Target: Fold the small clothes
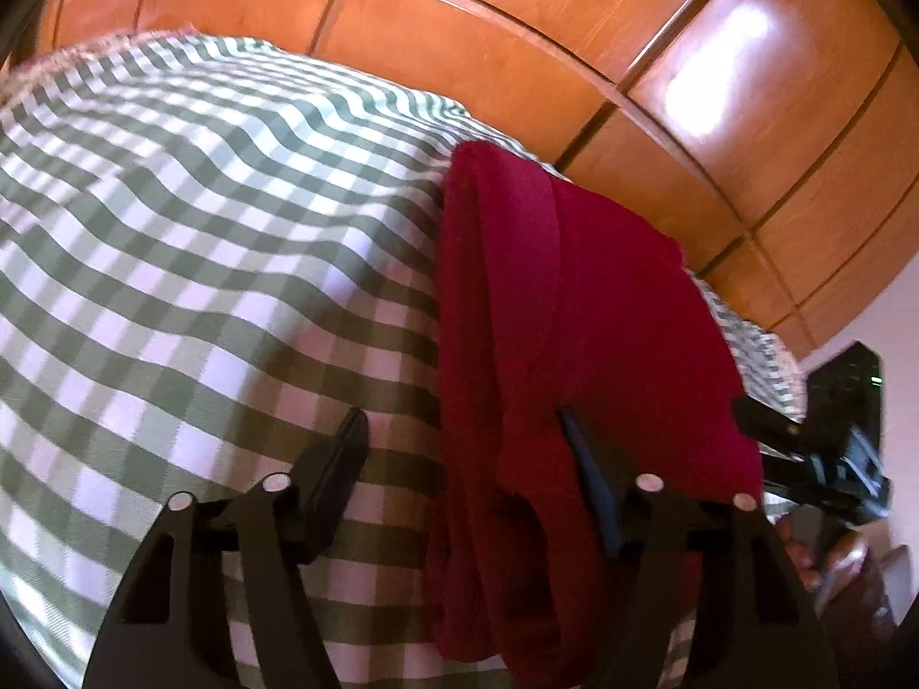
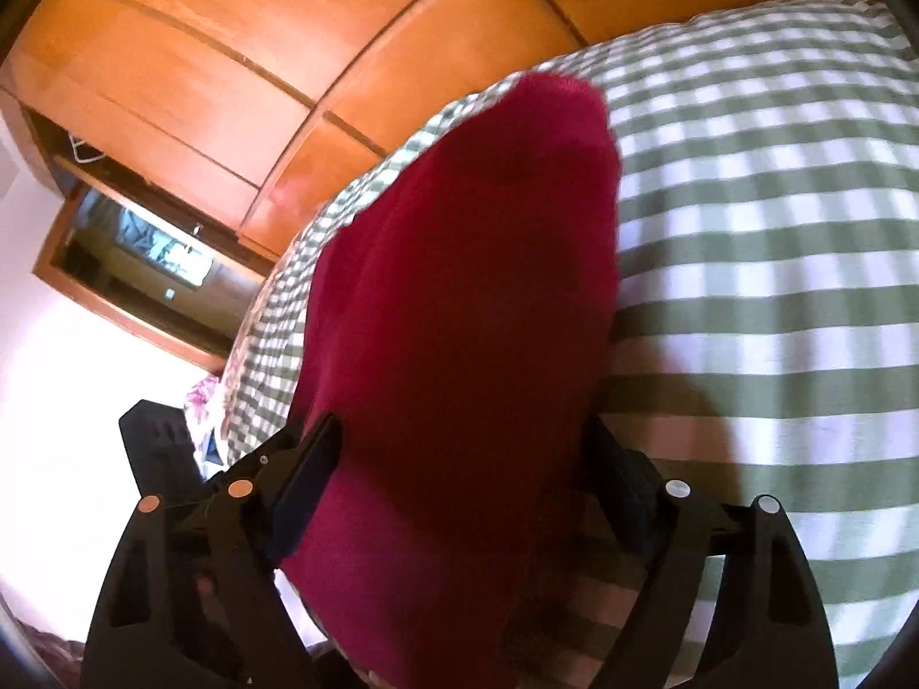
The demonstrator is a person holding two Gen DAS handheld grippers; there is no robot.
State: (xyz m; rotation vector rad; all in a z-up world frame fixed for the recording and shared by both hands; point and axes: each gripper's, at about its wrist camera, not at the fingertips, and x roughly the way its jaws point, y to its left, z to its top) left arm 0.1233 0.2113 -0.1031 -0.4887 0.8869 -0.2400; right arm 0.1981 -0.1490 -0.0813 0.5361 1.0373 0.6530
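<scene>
A dark red garment (image 1: 603, 298) lies folded into a long strip on the green-and-white checked cloth (image 1: 201, 229), close to its edge. My left gripper (image 1: 459, 425) is open: one finger hangs over the checked cloth and the other rests against the garment's side. At the right of the left wrist view, a hand (image 1: 833, 562) holds my right gripper (image 1: 764, 430) beside the garment's edge. In the right wrist view the red garment (image 2: 459, 229) fills the gap between the spread fingers of my right gripper (image 2: 464, 428), which straddles it. The strip's near end is hidden under the jaws.
An orange wooden wardrobe (image 1: 574, 28) stands just past the edge of the checked cloth (image 2: 775, 287), and the wardrobe (image 2: 201, 57) also fills the upper left of the right wrist view. A framed dark pane (image 2: 143, 252) hangs on the white wall. A black object (image 2: 155, 448) lies by a floral cloth.
</scene>
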